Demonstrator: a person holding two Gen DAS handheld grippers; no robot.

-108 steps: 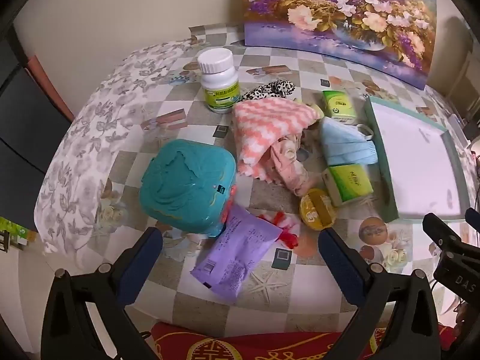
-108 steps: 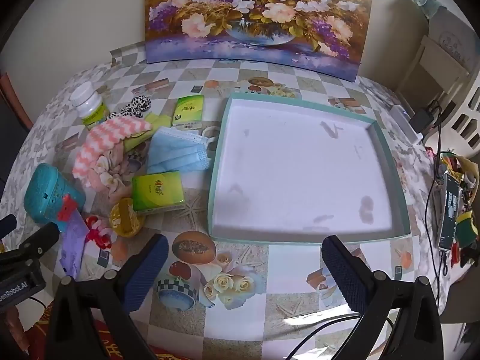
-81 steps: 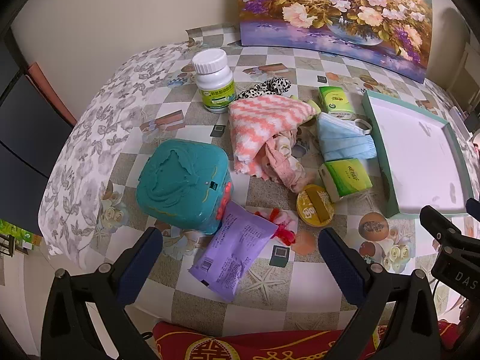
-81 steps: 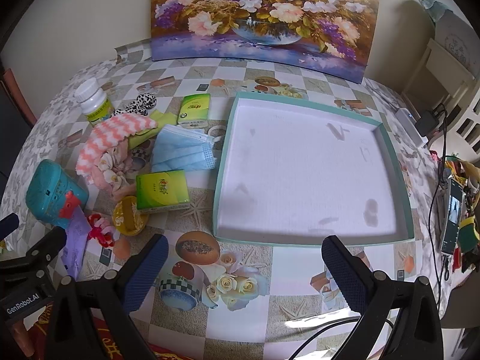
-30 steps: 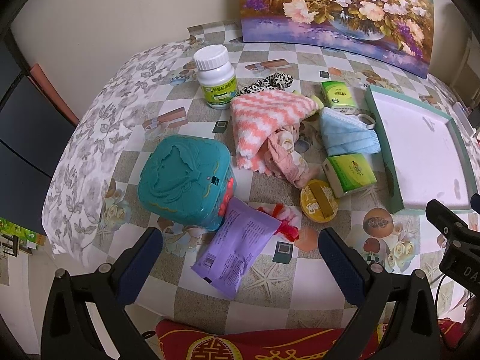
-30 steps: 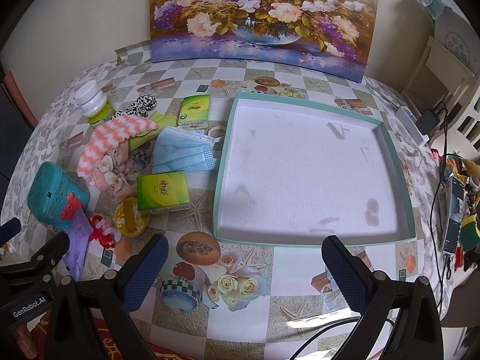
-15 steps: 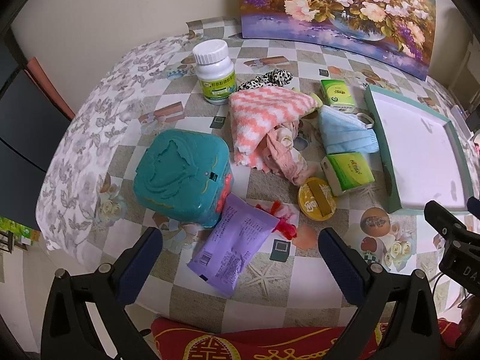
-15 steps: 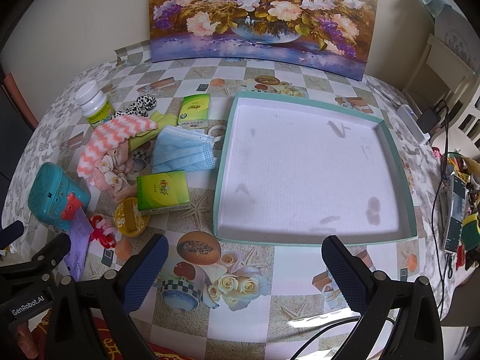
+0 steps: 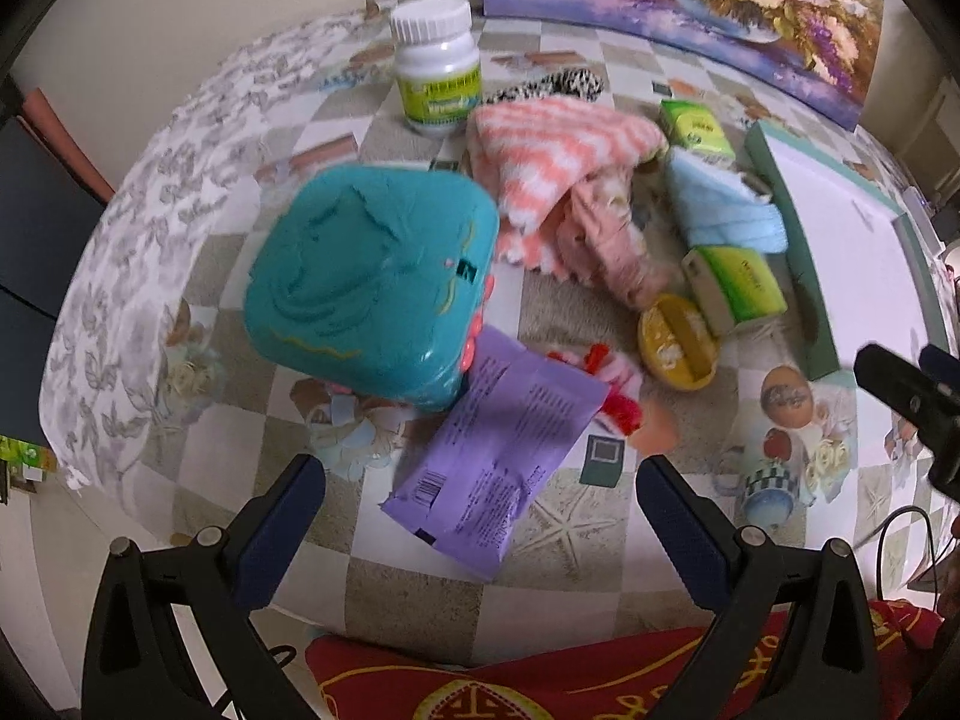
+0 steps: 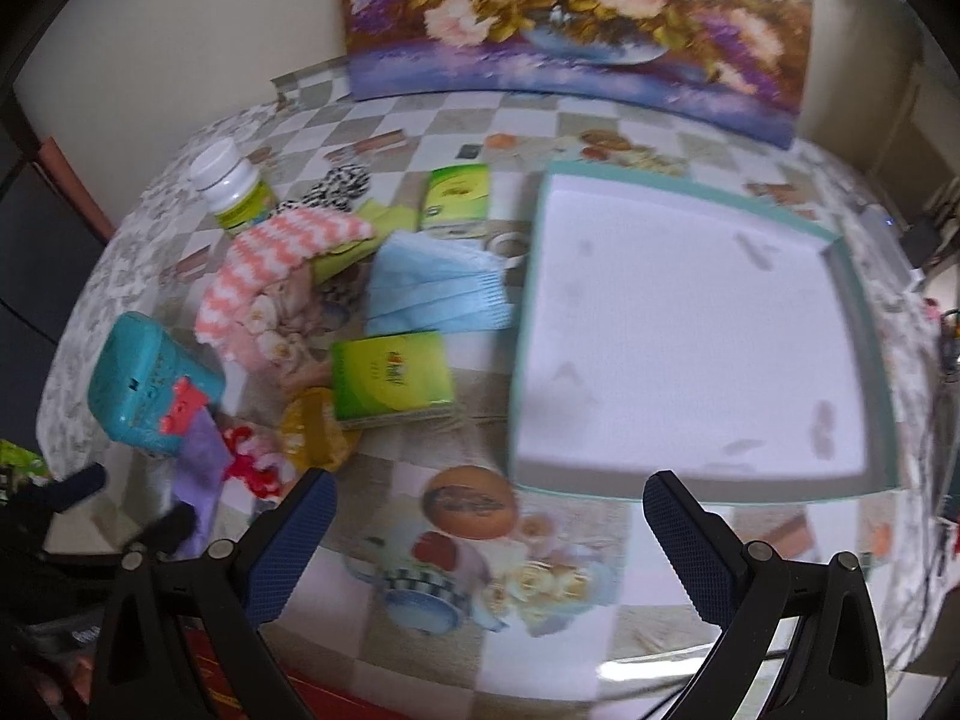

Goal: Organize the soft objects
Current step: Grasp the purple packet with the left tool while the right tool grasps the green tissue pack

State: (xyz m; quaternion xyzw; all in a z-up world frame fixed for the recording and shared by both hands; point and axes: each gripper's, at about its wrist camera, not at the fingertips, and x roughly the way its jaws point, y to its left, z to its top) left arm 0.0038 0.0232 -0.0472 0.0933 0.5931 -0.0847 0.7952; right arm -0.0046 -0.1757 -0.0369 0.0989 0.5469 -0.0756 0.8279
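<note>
Teal-rimmed tray (image 10: pixel 864 324), white inside, nothing in it yet, on the checked tablecloth (image 10: pixel 420 120) right of the clutter. Teal plastic box (image 9: pixel 372 276), hard, no business in the tray. Pink-and-white towel (image 9: pixel 558 150) draped over a pale floral cloth (image 9: pixel 606 240), both well left of the tray. Blue face masks (image 10: pixel 438 291) just beside the tray's left rim. Purple packet (image 9: pixel 504 450) nearest the left gripper (image 9: pixel 480 480); green tissue pack (image 10: pixel 390 375) ahead of the right gripper (image 10: pixel 489 495). Both sets of fingers spread wide, holding nothing, hovering above the table. Sorting apparently not begun. Next, probably: lower onto one soft piece, pinch, carry to the tray.
</note>
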